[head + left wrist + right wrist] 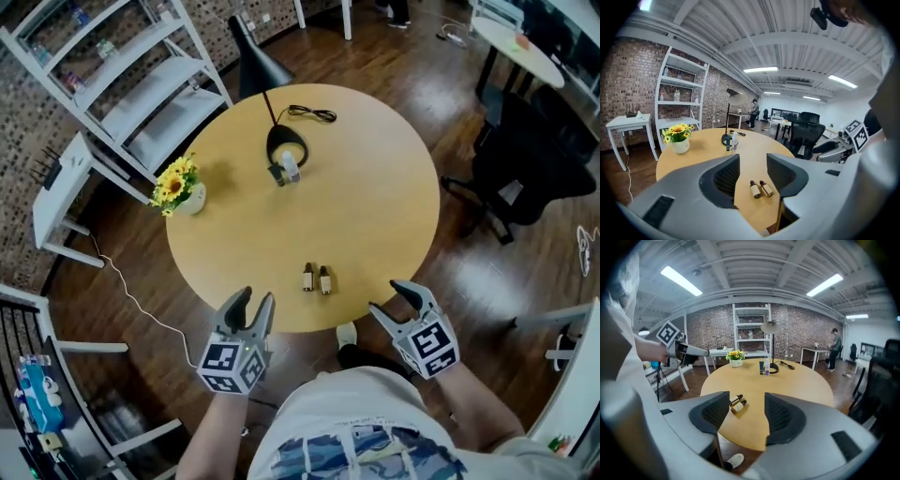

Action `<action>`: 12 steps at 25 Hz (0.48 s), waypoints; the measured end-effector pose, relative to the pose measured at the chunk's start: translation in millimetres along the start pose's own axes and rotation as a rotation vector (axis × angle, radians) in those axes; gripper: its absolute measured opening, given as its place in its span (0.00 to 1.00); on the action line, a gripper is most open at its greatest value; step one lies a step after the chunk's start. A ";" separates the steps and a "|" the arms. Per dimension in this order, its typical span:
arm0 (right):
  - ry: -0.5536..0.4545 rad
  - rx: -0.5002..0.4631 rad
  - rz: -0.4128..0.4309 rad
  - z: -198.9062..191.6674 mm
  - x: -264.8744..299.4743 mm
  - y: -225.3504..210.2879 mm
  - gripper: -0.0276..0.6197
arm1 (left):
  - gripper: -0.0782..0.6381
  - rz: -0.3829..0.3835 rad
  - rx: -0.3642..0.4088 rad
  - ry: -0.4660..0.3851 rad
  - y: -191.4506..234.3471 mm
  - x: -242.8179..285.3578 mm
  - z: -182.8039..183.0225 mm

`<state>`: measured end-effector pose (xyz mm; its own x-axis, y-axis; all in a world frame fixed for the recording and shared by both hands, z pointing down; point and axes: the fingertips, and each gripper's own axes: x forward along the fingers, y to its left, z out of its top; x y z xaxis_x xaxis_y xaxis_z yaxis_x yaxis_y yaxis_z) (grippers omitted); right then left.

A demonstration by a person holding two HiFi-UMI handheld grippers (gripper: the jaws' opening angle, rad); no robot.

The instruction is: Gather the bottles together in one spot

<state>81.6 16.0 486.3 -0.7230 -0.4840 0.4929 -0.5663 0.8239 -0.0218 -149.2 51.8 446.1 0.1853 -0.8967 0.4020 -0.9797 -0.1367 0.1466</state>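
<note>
Labels on bottles (pixel 324 280) illegibly small

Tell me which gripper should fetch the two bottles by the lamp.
Left, probably. The left gripper, open and empty, is nearer those bottles; the right gripper, also open, sits farther across.

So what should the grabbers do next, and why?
Probably stretch the left gripper across the table toward the two standing bottles by the lamp base. Both it and the right gripper are open and empty, and the two brown bottles already lie together near the front edge, so only the far pair looks left to bring over.
</note>
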 end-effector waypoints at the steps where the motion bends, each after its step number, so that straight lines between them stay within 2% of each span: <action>1: 0.009 -0.039 -0.013 2.2 -8.5 10.0 0.45 | 0.37 0.000 -0.004 -0.012 -2.3 -15.0 -5.0; 3: 0.019 -0.058 -0.018 6.8 -24.2 38.3 0.45 | 0.37 0.003 -0.012 -0.033 -2.2 -49.4 -12.1; 6: 0.015 0.008 -0.014 3.8 -50.6 88.5 0.45 | 0.37 -0.011 -0.025 -0.036 -4.0 -106.1 -24.1; 12: 0.004 0.117 -0.054 -14.7 -87.8 120.8 0.45 | 0.37 0.000 -0.058 -0.045 -17.7 -168.0 -56.9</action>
<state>82.5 162.4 453.2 -0.6889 -0.5254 0.4993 -0.6469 0.7564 -0.0967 -158.7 228.8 427.3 0.1804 -0.9149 0.3610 -0.9733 -0.1131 0.1997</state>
